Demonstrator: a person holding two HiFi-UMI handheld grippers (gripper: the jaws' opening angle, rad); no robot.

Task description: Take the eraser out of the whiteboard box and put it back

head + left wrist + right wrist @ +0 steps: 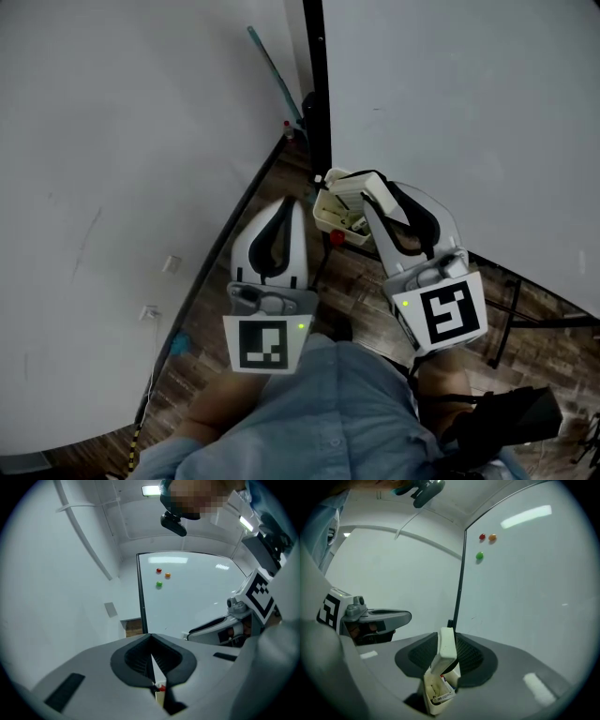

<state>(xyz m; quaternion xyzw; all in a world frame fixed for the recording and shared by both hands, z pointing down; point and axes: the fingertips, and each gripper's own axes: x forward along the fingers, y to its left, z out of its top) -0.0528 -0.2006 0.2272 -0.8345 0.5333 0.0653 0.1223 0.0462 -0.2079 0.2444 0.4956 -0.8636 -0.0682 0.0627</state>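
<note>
A white eraser stands upright between the jaws of my right gripper, which is shut on it. It hangs just above the cream whiteboard box, which has markers and a label inside. In the head view the right gripper reaches to the box at the whiteboard's lower left edge, where a red cap shows below the box. My left gripper is beside it on the left, shut and empty, its jaws meeting in a thin line.
The whiteboard carries red, orange and green magnets and has a black frame edge. A white wall stands to the left. A blue rod leans in the corner. Black stand legs rest on the wooden floor.
</note>
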